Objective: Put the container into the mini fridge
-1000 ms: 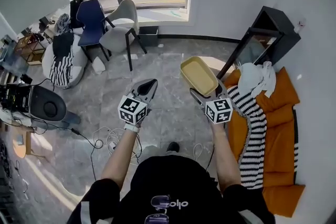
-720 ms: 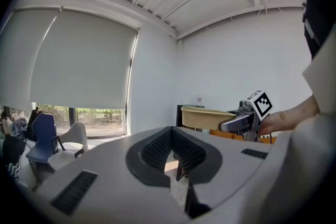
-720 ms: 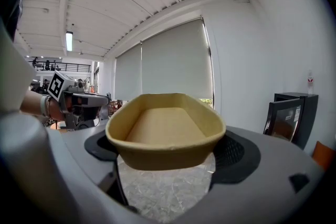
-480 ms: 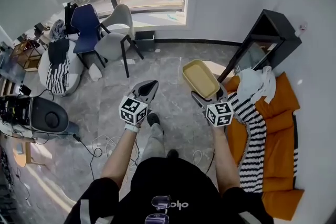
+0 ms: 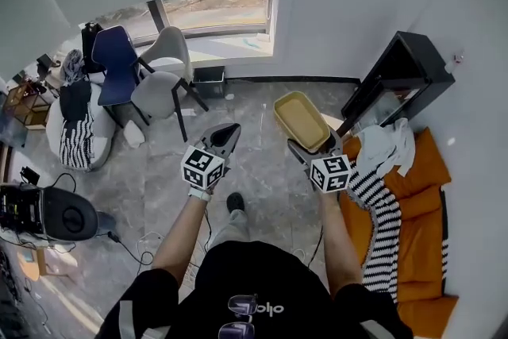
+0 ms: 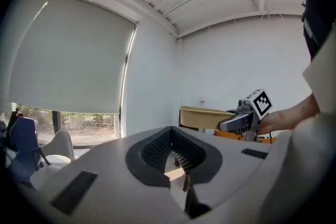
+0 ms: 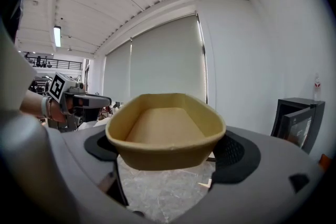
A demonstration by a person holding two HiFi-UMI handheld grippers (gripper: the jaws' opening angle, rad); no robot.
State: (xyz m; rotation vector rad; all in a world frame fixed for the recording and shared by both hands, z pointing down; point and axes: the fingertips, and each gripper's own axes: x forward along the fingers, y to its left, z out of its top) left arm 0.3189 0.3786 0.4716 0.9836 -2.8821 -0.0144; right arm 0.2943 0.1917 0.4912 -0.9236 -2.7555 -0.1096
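In the head view my right gripper [image 5: 312, 145] is shut on the near end of a shallow yellow container [image 5: 301, 120], carried level over the grey floor. The black mini fridge [image 5: 412, 60] stands to the right against the wall, its door [image 5: 370, 95] swung open just beyond the container. My left gripper [image 5: 225, 131] floats beside it at the left, shut and holding nothing. The right gripper view has the container [image 7: 165, 133] filling the middle between the jaws and the fridge [image 7: 293, 121] at the right edge. From the left gripper view the container [image 6: 206, 117] and right gripper [image 6: 242, 119] appear side-on.
An orange cushion [image 5: 417, 206] with a striped cloth and a white cloth [image 5: 382, 142] lies by the fridge. Chairs [image 5: 157, 82] stand near the window [image 5: 214, 6]. A round black device [image 5: 67, 211] and cables sit at the left. The person's foot [image 5: 235, 203] is below the grippers.
The whole scene has slid left and down as the person steps forward toward the fridge. Both grippers keep their pose, and the container stays held.
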